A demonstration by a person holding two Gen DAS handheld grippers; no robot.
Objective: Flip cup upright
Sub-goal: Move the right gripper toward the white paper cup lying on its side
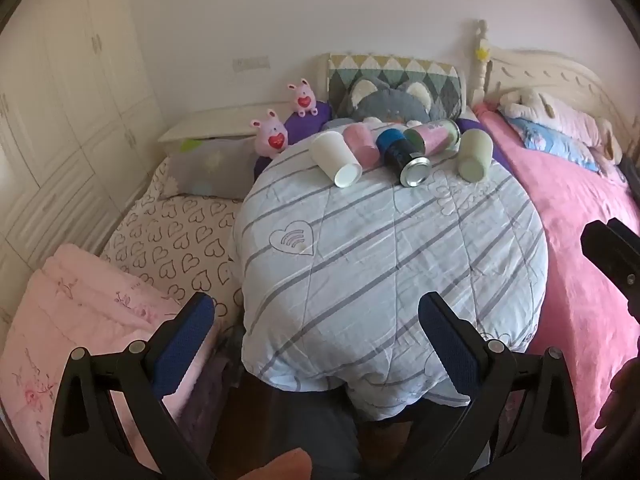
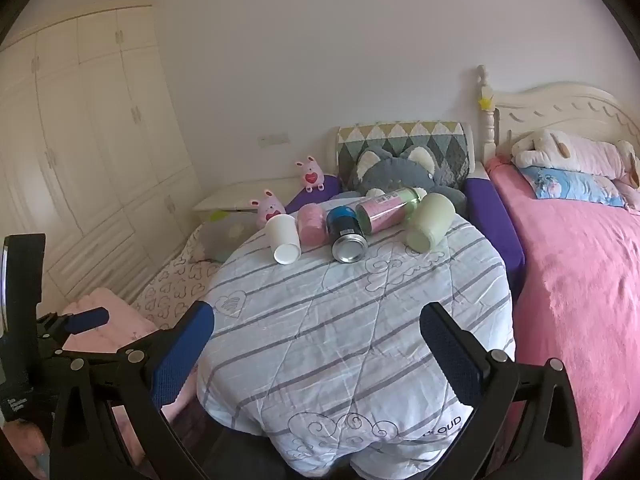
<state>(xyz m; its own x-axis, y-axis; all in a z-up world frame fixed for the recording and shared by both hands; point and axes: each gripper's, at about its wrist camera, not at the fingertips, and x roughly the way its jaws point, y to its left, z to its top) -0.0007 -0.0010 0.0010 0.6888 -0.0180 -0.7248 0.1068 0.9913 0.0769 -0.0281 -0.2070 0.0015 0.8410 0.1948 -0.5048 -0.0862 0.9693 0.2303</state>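
Observation:
Several cups lie on their sides at the far edge of a round table under a striped quilt (image 1: 380,248). From left: a white cup (image 1: 336,158) (image 2: 283,238), a pink cup (image 1: 361,145) (image 2: 313,224), a dark can-like cup with a metal base (image 1: 404,158) (image 2: 346,234), a pink-and-green bottle (image 1: 434,136) (image 2: 390,208) and a pale green cup (image 1: 475,154) (image 2: 430,222). My left gripper (image 1: 316,336) is open and empty, low at the table's near edge. My right gripper (image 2: 316,340) is open and empty, also at the near edge. Both are far from the cups.
A grey cat cushion (image 1: 390,102) and two pink plush toys (image 1: 271,136) sit behind the cups. A pink bed (image 1: 580,232) is on the right, a heart-print bed (image 1: 176,240) and folded pink blanket (image 1: 68,320) on the left. The left gripper shows in the right wrist view (image 2: 86,318).

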